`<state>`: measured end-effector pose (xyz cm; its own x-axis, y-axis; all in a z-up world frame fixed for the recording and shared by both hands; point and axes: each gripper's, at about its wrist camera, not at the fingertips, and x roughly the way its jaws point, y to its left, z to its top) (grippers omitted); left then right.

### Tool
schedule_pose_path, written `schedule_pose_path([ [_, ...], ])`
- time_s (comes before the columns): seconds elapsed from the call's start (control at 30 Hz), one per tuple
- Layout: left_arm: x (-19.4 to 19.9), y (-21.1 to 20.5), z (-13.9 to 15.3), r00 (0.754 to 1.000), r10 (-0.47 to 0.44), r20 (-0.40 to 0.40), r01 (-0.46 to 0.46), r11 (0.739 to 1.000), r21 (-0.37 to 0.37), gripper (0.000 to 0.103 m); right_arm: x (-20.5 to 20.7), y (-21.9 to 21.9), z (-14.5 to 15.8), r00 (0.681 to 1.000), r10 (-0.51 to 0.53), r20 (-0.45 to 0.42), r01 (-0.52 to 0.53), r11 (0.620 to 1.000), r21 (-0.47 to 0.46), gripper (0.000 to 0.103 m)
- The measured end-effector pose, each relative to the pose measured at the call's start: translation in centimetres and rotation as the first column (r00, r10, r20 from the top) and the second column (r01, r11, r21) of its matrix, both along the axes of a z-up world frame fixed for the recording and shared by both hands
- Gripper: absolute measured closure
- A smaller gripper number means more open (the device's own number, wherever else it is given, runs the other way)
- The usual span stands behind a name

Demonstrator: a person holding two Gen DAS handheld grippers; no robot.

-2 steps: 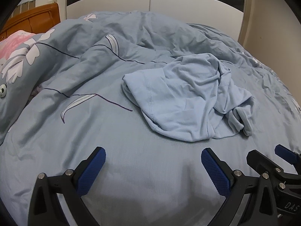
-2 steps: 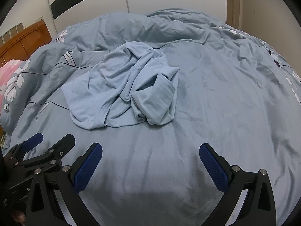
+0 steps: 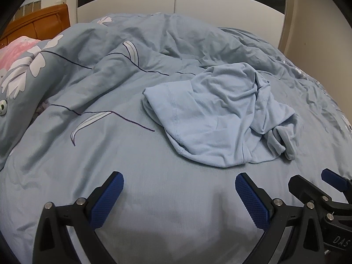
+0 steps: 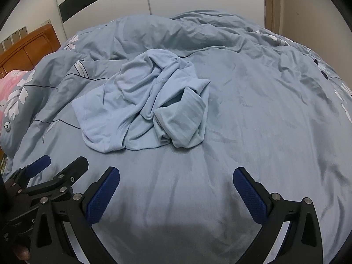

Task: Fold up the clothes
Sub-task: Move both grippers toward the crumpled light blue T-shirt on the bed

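A crumpled light blue garment (image 3: 220, 114) (image 4: 143, 103) lies bunched on the bed, a ribbed sleeve or cuff folded over its near right side. My left gripper (image 3: 179, 183) hovers open above the duvet, short of the garment's near hem, nothing between its blue pads. My right gripper (image 4: 176, 180) is also open and empty, a little in front and to the right of the garment. Each gripper shows at the edge of the other's view: the right gripper (image 3: 316, 182) and the left gripper (image 4: 63, 167).
The bed is covered by a rumpled grey-blue duvet (image 3: 132, 165) with white flower prints. A pink pillow (image 3: 13, 55) and an orange wooden headboard (image 3: 37, 24) are at the far left. White wardrobe doors (image 3: 176, 2) stand behind the bed.
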<state>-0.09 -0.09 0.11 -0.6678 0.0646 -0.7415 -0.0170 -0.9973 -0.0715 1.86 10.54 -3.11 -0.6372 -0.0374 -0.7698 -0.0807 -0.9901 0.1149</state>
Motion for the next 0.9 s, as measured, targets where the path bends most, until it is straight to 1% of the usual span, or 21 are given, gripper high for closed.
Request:
schedule_pose_path([
  [0.17,-0.2,-0.2,0.2,1.000,-0.003,-0.001,0.003,1.000,0.001,0.000,-0.2,-0.6,0.1,1.000,0.003,0.004,-0.003,1.000,-0.002,0.000],
  [0.37,-1.4,0.0,0.3,1.000,-0.009,0.011,0.009,1.000,0.003,0.000,-0.8,-0.2,-0.1,1.000,0.009,-0.002,-0.009,1.000,-0.002,0.000],
  [0.5,-1.3,0.1,0.3,1.000,-0.009,-0.027,0.009,1.000,0.000,0.000,-1.0,-0.6,-0.1,1.000,0.000,-0.016,-0.001,1.000,-0.002,0.000],
  [0.63,-1.2,0.0,0.2,0.999,-0.004,-0.035,0.004,1.000,0.017,0.000,-1.1,-0.6,0.1,0.999,0.004,-0.043,-0.004,1.000,-0.001,0.000],
  [0.67,-1.2,0.0,0.2,1.000,-0.002,-0.016,0.002,1.000,0.021,0.000,-1.1,-0.6,0.1,0.999,0.004,-0.050,-0.004,1.000,0.000,0.000],
  [0.77,-1.2,-0.3,0.4,1.000,0.002,-0.018,-0.001,0.999,0.032,0.000,-1.1,-0.5,0.2,0.998,-0.003,-0.060,0.003,1.000,0.003,0.000],
  [0.8,-1.1,-0.4,0.5,1.000,0.005,-0.028,-0.004,0.999,0.034,0.000,-1.1,-0.4,0.3,0.998,-0.009,-0.061,0.009,1.000,-0.001,0.000],
  [0.87,-1.0,-0.7,0.6,0.999,0.009,-0.034,-0.008,1.000,0.014,0.000,-1.4,0.2,0.5,0.997,-0.019,-0.078,0.017,0.999,-0.028,0.000],
  [0.9,-1.0,-1.0,0.7,0.999,0.012,-0.035,-0.011,1.000,0.026,0.000,-1.6,0.6,0.7,0.996,-0.028,-0.082,0.025,0.999,-0.045,0.000],
])
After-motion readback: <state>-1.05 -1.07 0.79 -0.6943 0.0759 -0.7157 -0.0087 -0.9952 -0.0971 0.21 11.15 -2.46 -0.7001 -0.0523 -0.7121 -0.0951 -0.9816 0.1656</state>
